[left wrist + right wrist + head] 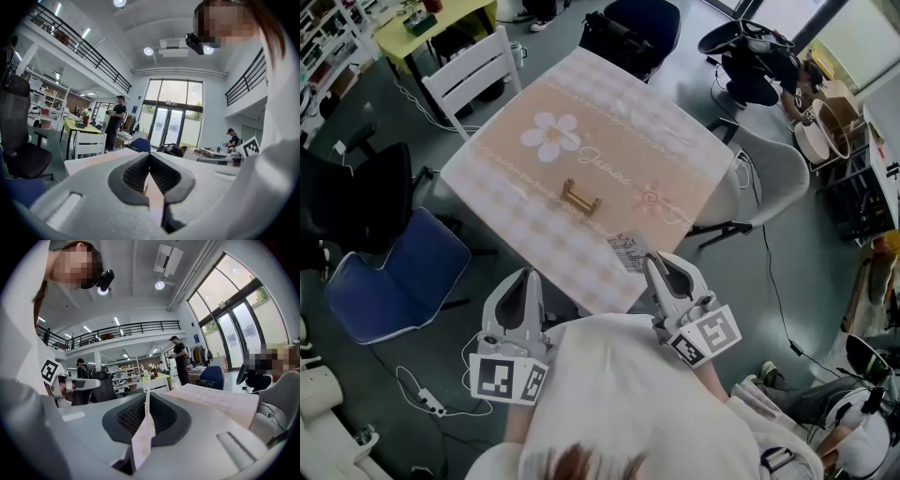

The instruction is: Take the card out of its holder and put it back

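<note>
right gripper (pixel 659 272) clamps the card (pixel 627 250) by its near edge above the table (pixel 534 187), short of the empty gold holder (pixel 580 197); thin, light and bendy, it likely wants a gentle pinch along one edge, while left gripper (pixel 526 281) sits closed, empty.

Peach checked tablecloth (pixel 506 202) with white flower (pixel 551 136), gold holder (pixel 579 197), white printed card (pixel 628 251), blue chair (pixel 389 281).

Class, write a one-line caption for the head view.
Right gripper holds the card; the gold holder stands empty on the table.
</note>
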`<state>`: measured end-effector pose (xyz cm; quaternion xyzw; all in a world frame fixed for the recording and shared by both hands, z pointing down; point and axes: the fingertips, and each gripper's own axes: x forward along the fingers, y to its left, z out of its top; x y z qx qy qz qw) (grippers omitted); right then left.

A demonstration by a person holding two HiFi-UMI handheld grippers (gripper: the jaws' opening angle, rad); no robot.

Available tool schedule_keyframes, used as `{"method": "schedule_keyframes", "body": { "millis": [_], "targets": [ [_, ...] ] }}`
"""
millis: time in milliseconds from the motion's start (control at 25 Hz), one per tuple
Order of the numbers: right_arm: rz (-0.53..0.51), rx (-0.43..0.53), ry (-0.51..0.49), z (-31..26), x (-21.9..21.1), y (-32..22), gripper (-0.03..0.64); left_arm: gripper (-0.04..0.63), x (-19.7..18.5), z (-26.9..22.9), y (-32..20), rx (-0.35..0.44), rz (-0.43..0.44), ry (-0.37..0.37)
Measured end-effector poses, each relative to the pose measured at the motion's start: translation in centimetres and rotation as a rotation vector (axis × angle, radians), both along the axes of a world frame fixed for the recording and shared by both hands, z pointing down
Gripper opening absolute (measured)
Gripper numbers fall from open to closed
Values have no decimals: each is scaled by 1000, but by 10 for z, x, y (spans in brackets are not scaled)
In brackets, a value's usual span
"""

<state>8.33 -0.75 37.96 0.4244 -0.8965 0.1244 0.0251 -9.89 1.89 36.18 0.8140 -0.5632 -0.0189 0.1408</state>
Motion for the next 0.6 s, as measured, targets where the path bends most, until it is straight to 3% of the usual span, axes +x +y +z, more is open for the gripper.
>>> {"method": "schedule_keyframes", "body": {
  "millis": [600],
  "targets": [
    [0, -17, 9, 2, 4, -13, 15, 0, 6, 3, -16, -17, -1, 26]
  ]
}}
